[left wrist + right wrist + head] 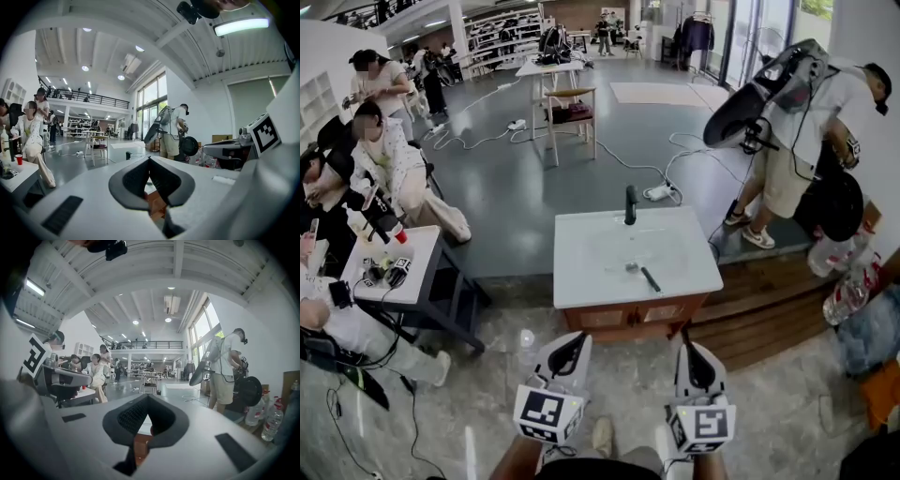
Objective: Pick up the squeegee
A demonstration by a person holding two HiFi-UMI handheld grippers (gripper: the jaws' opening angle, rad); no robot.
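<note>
1. Squeegee is lying flat on the sink top, near its front edge and right of centre. Tap is standing at the back edge.
2. It's looking light, stiff and thin-handled, likely sliding easily on the glossy top. I'm suggesting a pinch across mid-handle.
3. Left gripper and right gripper are both sitting closed and empty, short of the front edge.
4. Only the head view is showing the squeegee. The gripper views are looking level across the room, confirming the jaws are closed.
</note>
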